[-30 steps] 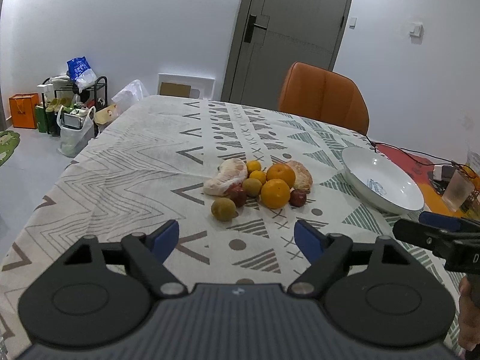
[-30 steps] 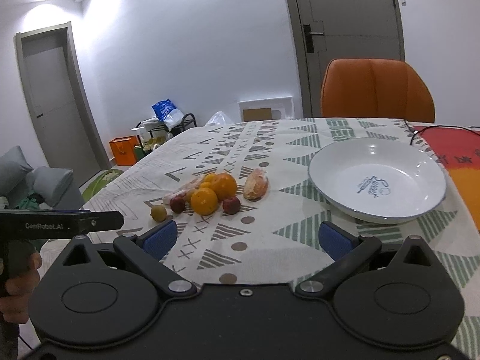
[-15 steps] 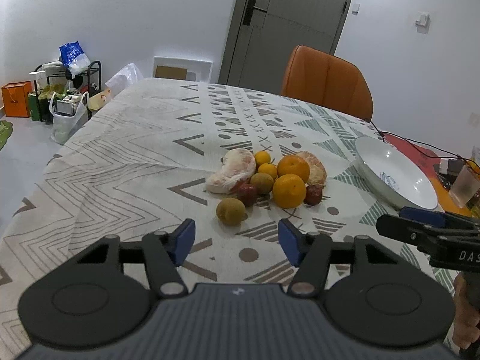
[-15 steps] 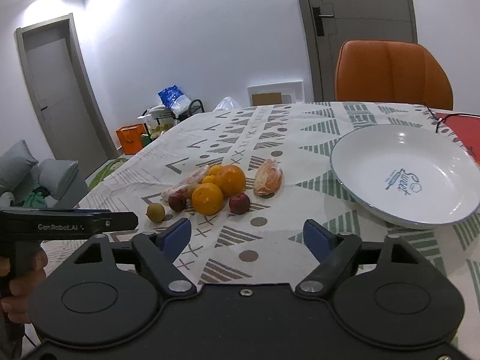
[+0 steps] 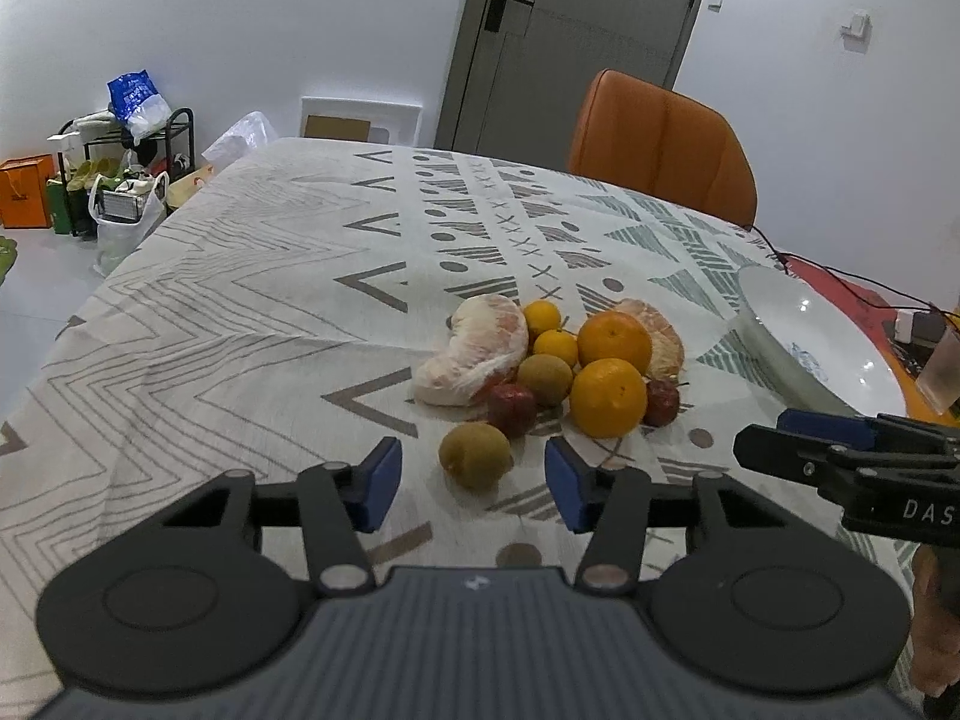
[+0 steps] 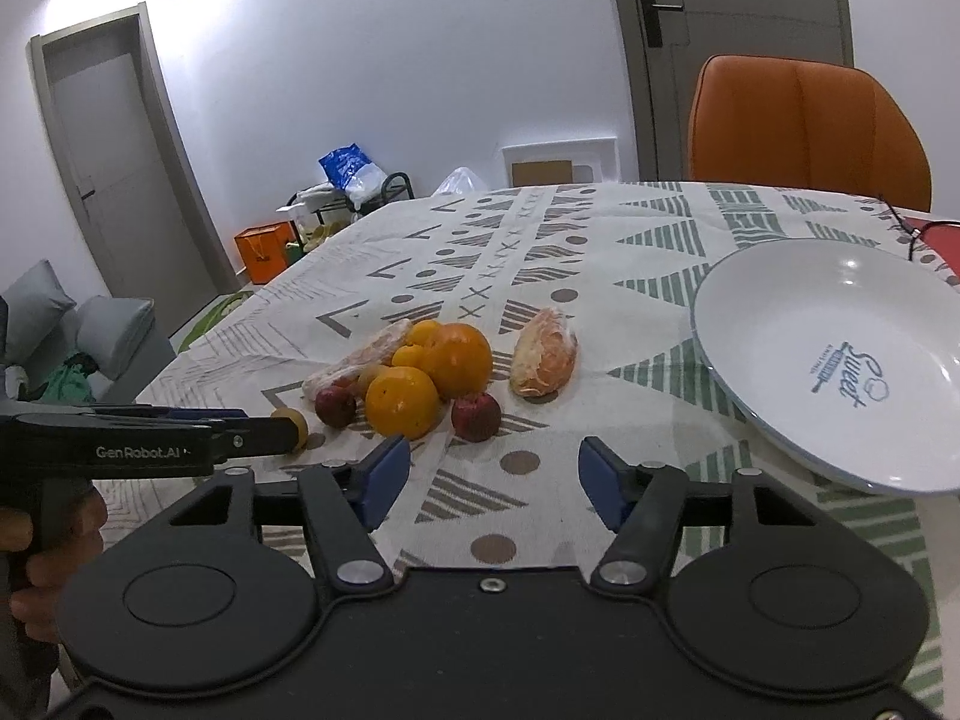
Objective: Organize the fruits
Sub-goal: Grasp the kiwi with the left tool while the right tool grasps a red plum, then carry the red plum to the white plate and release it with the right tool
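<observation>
Both claws hang low over the near edge of the tabletop (image 5: 228,312), and the pile of fruit sits out in the middle of the patterned cloth, with the white plate (image 6: 780,324) off toward the right edge. The left gripper (image 5: 474,483) is the one to watch: its blue pads are closing in, nothing between them pressed yet, and the brown kiwi (image 5: 475,455) sits dead ahead, just beyond the tips and lined up with the gap. That kiwi stands a little apart from the heap, on its near side, closest of all the fruit to the left claw. It is a squat oval, fuzzy olive-brown, and its long axis seems to run across the gap, so I'd judge the pads would meet it end to end. The right gripper (image 6: 495,483) is also narrowing, empty, with only bare cloth between its pads; the small red fruit (image 6: 476,416) and the front orange (image 6: 402,402) lie just ahead of it and slightly left. Behind those sit a second orange, two small mandarins, another kiwi, a second red fruit and two peeled pomelo pieces, all touching in one cluster. The plate is empty, so by my reading no fruit has been sorted yet.
</observation>
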`<act>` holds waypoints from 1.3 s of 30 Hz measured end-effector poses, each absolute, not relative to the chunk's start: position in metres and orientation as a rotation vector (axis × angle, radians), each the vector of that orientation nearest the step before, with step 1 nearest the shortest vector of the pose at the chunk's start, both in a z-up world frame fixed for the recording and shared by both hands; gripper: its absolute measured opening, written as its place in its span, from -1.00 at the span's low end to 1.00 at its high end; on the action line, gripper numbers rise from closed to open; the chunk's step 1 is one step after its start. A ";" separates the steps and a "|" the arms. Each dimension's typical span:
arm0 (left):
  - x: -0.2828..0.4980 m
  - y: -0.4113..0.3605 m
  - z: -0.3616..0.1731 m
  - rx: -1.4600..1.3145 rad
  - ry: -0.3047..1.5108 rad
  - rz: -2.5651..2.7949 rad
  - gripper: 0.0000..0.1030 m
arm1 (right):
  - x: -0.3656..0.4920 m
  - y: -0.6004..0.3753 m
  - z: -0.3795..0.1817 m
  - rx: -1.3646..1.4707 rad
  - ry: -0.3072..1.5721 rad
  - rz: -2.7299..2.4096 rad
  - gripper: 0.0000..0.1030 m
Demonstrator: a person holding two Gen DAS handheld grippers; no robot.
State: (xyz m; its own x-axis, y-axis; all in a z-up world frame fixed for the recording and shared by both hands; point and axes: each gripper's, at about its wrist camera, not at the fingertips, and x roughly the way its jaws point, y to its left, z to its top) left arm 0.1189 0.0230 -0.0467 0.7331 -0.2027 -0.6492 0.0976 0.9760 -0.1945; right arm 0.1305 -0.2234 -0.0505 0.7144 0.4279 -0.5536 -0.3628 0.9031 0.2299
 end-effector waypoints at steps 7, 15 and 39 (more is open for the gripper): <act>0.129 0.024 -0.055 -0.128 0.734 -0.162 -0.50 | 0.146 -0.214 -0.058 0.091 0.673 0.453 0.00; 0.132 0.039 -0.051 -0.143 0.721 -0.146 -0.50 | 0.161 -0.202 -0.061 0.071 0.683 0.441 -0.11; 0.122 0.023 -0.024 -0.126 0.653 -0.156 -0.50 | 0.147 -0.220 -0.043 0.104 0.601 0.466 -0.59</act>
State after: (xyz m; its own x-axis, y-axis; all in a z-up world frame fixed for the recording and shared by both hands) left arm 0.1216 0.0230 -0.0239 0.7833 -0.1834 -0.5940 0.1044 0.9807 -0.1650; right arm 0.1471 -0.2198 -0.0434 0.7250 0.4512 -0.5203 -0.3917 0.8916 0.2273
